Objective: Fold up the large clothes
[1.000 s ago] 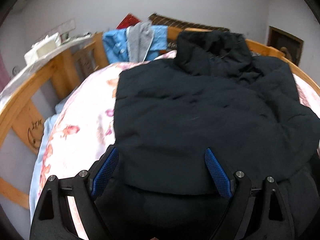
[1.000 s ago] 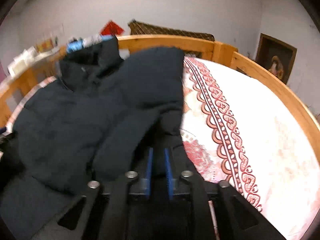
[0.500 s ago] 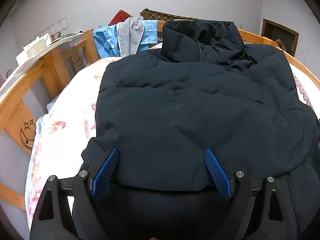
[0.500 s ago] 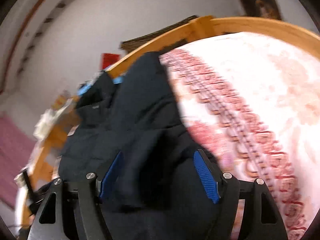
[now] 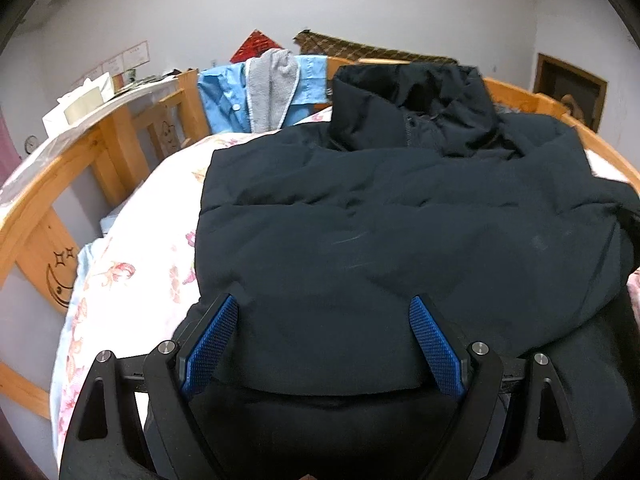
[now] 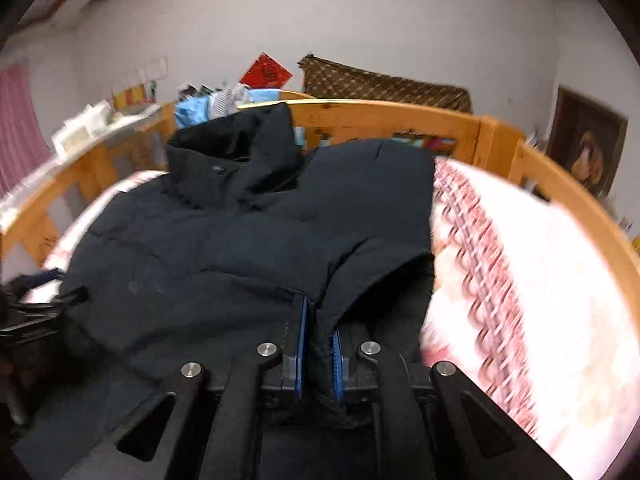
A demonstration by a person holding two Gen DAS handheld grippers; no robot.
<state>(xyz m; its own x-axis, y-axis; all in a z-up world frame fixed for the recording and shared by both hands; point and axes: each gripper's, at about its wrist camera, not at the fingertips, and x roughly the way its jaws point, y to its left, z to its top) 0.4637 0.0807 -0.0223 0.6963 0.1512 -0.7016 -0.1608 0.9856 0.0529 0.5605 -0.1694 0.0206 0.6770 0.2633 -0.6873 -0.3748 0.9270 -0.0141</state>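
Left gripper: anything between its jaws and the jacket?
Nothing visible. The left gripper is open right over the dark jacket, bare fabric between its jaws. The blue shirt hangs far off on the bed rail. The right gripper is already shut on the jacket's sleeve.

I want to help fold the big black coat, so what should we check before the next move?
1. Right gripper pinching the black coat: ok, blue pads closed on a fold of fabric.
2. Left gripper ready: ok, open, holding nothing.
3. Coat lying flat on the bed: not ok, the collar stands bunched up.
4. Coat inside the wooden rail: ok.
5. Sleeve positions: cannot tell, the right view is blurred.
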